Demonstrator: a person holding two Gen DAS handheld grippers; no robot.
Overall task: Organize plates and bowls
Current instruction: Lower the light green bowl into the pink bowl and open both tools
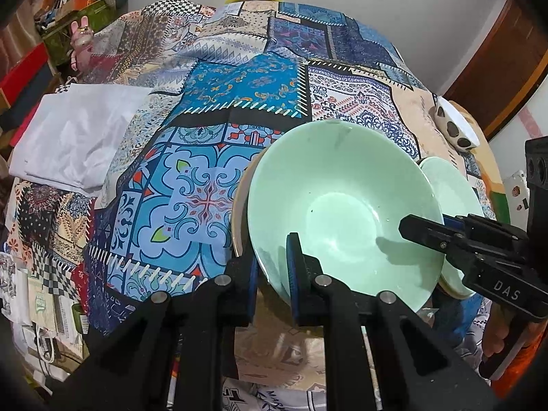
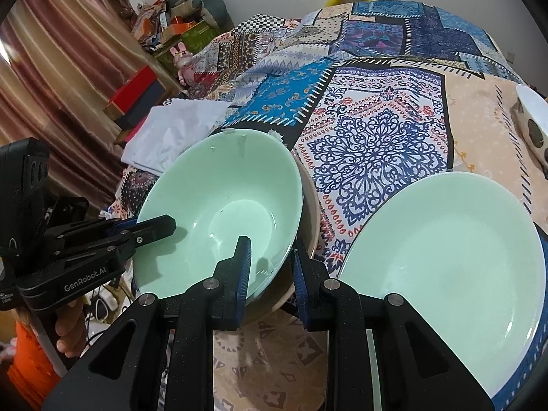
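A mint-green bowl sits nested in a beige bowl on the patchwork tablecloth. My left gripper is shut on the green bowl's rim, one finger inside and one outside. My right gripper is shut on the rim on the opposite side. Whether the outer pads also take the beige bowl's wall I cannot tell. A mint-green plate lies flat just to the right of the bowls.
A white bowl with dark spots stands at the table's far right. A folded white cloth lies at the left. Boxes and clutter fill the back left corner beyond the tablecloth.
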